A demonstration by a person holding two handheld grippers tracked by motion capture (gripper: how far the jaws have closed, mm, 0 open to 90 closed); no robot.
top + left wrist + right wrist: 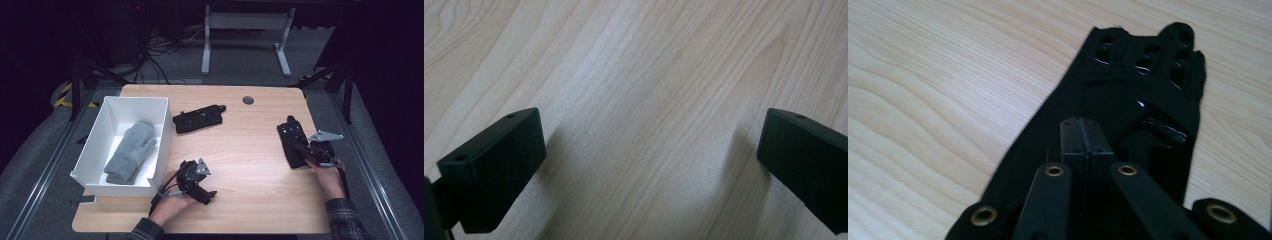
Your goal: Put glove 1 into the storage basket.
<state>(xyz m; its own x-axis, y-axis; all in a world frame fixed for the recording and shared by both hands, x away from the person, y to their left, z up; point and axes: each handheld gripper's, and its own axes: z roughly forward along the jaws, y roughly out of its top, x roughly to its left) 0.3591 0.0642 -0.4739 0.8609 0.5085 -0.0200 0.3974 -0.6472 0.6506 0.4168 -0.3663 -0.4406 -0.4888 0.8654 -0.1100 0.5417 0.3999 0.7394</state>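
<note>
The black fingerless glove (1128,105) on the right side of the tabletop (245,150) is the thing in hand: it lies flat, its finger holes pointing to the far edge. The right gripper (300,148) sits over its near end, with its fingers (1081,137) pressed together. They seem to have a fold of the cuff pinched between them, though black on black makes that hard to confirm.

A matching black glove (199,119) lies further left, just beside the white box (95,150), which already holds a grey mitten (131,151). So the step looks like a pickup of the right-hand glove, bound for the box.

The left gripper (197,186) rests low over bare wood near the box's near right corner, fingers (499,170) spread wide with nothing between them.

Next, the right gripper would need to lift the glove clear and carry it left across the tabletop, over the other glove and the box wall.
</note>
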